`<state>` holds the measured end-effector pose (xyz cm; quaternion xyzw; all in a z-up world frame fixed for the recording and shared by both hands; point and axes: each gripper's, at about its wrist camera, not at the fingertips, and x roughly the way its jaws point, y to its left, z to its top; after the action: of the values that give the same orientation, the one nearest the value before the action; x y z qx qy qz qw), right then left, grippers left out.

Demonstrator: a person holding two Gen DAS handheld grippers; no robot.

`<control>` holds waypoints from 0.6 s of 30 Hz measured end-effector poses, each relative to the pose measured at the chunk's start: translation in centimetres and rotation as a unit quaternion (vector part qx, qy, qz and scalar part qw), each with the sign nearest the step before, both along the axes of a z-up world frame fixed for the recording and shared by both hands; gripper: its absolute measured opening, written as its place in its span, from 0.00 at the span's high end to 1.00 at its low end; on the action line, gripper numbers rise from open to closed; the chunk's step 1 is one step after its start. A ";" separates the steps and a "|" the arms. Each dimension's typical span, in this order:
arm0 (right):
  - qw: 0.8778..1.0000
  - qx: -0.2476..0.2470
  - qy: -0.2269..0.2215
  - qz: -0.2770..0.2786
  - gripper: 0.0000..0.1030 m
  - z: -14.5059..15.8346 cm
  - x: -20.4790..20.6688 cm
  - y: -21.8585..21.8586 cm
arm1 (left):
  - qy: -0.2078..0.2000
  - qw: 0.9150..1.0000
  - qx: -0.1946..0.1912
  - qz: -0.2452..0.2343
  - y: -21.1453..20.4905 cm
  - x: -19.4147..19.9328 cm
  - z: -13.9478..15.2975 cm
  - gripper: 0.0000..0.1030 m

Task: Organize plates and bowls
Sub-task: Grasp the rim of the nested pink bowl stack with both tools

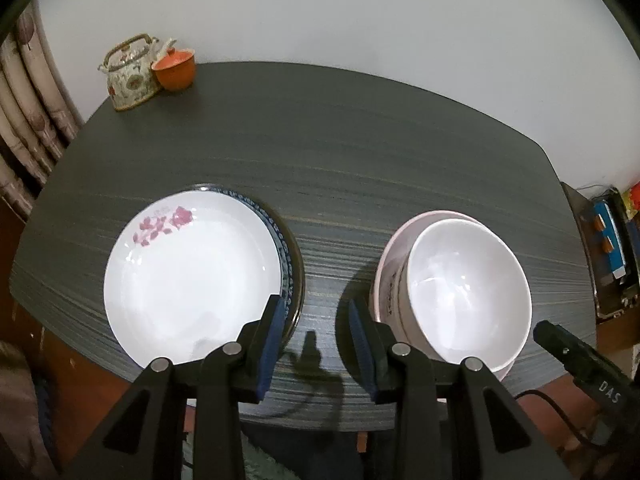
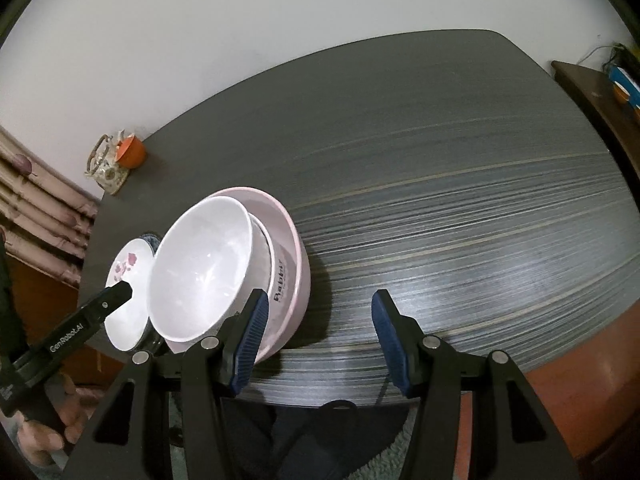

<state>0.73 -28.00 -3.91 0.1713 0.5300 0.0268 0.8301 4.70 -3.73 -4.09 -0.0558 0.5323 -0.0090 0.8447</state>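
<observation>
two stacked plates, perhaps three nested bowls.

The white plate hides most of the blue-rimmed plate beneath.

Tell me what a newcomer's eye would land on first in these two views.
First, the two white stacks near the front edge of the dark striped table: a flowered white plate on a blue-rimmed plate to the left, and a white bowl nested tilted in a pink bowl to the right. Next, the orange cup beside a patterned teapot at the far left corner.
</observation>
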 end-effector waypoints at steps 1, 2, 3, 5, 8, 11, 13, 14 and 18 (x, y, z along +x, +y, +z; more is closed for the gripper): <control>1.000 -0.001 0.003 -0.001 0.50 -0.1 0.0 0.0 | 0.003 1.000 -0.005 -0.001 0.0 0.0 -0.1 0.67; 1.000 -0.002 0.005 -0.001 0.50 -0.2 0.1 0.1 | 0.007 1.000 -0.010 -0.001 0.0 0.1 -0.2 0.67; 1.000 -0.002 0.007 -0.001 0.50 -0.3 0.2 0.0 | 0.009 1.000 -0.012 0.000 0.0 0.1 -0.3 0.67; 1.000 -0.001 0.010 -0.001 0.50 -0.5 0.3 0.0 | 0.014 1.000 -0.017 -0.001 -0.1 0.2 -0.5 0.67; 1.000 0.003 0.016 -0.002 0.50 -0.8 0.4 0.0 | 0.026 0.999 -0.036 0.000 0.2 0.4 -0.8 0.67; 1.000 0.011 0.022 -0.002 0.50 -1.1 0.5 -0.1 | 0.039 0.997 -0.063 0.006 0.6 0.8 -1.1 0.67; 1.000 0.010 0.022 -0.002 0.50 -1.2 0.5 -0.2 | 0.051 0.995 -0.083 0.009 1.0 1.1 -1.5 0.67; 1.000 0.011 0.025 0.000 0.50 -1.3 0.6 -0.1 | 0.056 0.994 -0.091 0.011 1.1 1.2 -1.6 0.67; 0.999 0.012 0.033 0.001 0.50 -1.6 0.9 -0.1 | 0.075 0.990 -0.119 0.016 1.4 1.6 -2.2 0.67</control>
<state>1.64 -28.07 -5.48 0.1811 0.5571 0.0285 0.8100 6.27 -2.34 -6.34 -0.1650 0.5881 -0.0541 0.7899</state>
